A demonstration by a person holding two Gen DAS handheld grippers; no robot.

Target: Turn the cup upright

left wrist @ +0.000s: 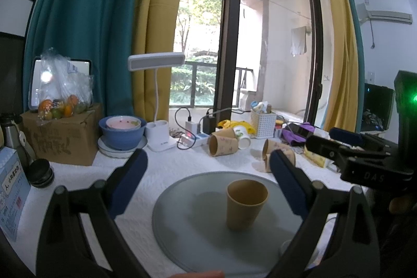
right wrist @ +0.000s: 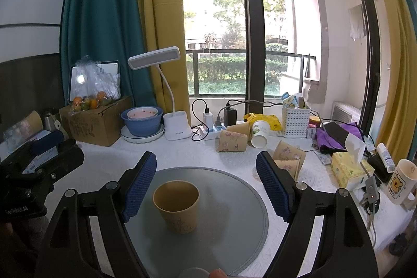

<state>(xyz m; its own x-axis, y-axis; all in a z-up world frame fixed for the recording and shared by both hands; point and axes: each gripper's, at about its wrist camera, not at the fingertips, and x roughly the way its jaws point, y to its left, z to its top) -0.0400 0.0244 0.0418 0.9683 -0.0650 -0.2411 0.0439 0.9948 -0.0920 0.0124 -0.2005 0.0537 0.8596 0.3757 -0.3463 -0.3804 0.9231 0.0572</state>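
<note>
A tan paper cup [left wrist: 245, 203] stands upright, mouth up, on a round grey mat [left wrist: 198, 233]. It also shows in the right wrist view [right wrist: 177, 206] on the mat [right wrist: 234, 220]. My left gripper [left wrist: 208, 186] is open and empty, held above and behind the cup. My right gripper [right wrist: 207, 186] is open and empty, with the cup low between its fingers, nearer the left blue pad [right wrist: 139, 186]. Nothing touches the cup. The right gripper shows at the right edge of the left wrist view [left wrist: 346, 145].
Several paper cups [right wrist: 234, 141] lie on their sides behind the mat. A white desk lamp [right wrist: 174, 127], blue bowl [right wrist: 142, 121], cardboard box [right wrist: 96, 121], power strip, white basket [right wrist: 295, 120], tissue box [right wrist: 346, 168] and a mug [right wrist: 401, 181] crowd the table's back and right.
</note>
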